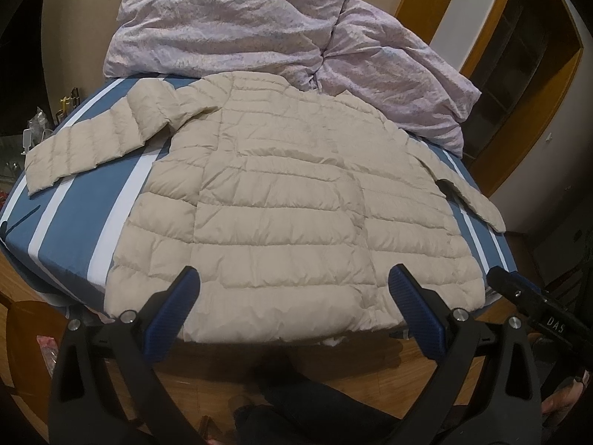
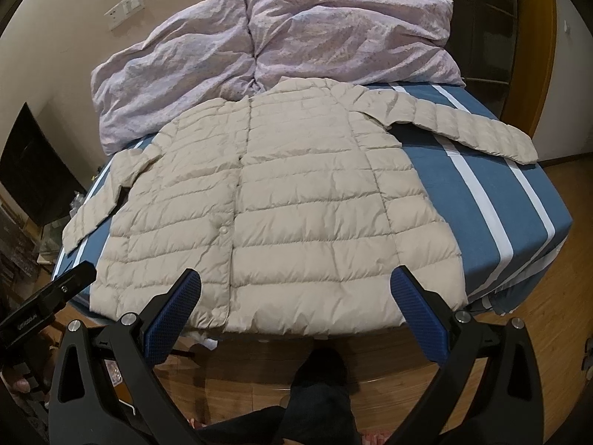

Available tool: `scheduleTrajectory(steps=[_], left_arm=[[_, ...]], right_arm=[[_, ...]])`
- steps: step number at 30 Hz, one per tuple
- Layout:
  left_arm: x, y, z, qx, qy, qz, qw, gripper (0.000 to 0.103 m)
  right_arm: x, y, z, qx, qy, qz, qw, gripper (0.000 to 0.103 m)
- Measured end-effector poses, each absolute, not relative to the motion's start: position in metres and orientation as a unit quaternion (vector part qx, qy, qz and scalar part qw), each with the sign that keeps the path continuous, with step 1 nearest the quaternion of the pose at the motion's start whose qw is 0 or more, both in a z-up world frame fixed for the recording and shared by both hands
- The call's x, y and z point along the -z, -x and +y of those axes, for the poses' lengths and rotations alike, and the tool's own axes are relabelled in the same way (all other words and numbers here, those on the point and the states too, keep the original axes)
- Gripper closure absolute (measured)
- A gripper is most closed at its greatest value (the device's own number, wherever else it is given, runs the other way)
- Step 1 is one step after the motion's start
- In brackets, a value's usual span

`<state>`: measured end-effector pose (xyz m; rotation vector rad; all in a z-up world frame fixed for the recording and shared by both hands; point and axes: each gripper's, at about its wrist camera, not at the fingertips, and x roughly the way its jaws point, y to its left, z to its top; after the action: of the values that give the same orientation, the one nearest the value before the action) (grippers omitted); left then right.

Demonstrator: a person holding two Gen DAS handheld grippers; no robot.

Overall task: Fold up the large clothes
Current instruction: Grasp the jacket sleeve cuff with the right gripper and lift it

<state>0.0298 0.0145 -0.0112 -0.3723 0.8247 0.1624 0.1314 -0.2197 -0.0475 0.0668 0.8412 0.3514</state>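
The cream puffer jacket (image 1: 281, 200) lay flat and spread on the blue striped bed (image 2: 493, 200), hem at the near edge, collar against the lilac duvet (image 2: 281, 33) at the far edge. The left claw (image 1: 294, 296) and right claw (image 2: 296, 296) both hung wide apart, empty, just above the hem without touching it.

A cream puffer jacket (image 2: 281, 200) covers the near half of the striped bed (image 2: 481, 185), its hem at the near edge. Open blue sheet flanks the body on both sides, crossed by the spread sleeves. A crumpled lilac duvet (image 2: 296, 37) blocks the far end, touching the collar.
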Motion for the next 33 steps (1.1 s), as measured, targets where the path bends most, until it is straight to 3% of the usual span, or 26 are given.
scheduleTrajectory(steps=[13, 25, 33], left_arm=[[0.024, -0.102, 0.029, -0.121, 0.119, 0.431, 0.886, 0.002], [0.041, -0.199, 0.046, -0.13, 0.095, 0.46, 0.873, 0.002], [0.06, -0.246, 0.055, -0.138, 0.1, 0.483, 0.859, 0.002]], right_arm=[[0.065, -0.219, -0.263, -0.1, -0.088, 0.442, 0.887, 0.001], [0.093, -0.335, -0.364, 0.031, -0.213, 0.478, 0.851, 0.001], [0.12, -0.389, -0.45, 0.136, -0.296, 0.482, 0.814, 0.018]])
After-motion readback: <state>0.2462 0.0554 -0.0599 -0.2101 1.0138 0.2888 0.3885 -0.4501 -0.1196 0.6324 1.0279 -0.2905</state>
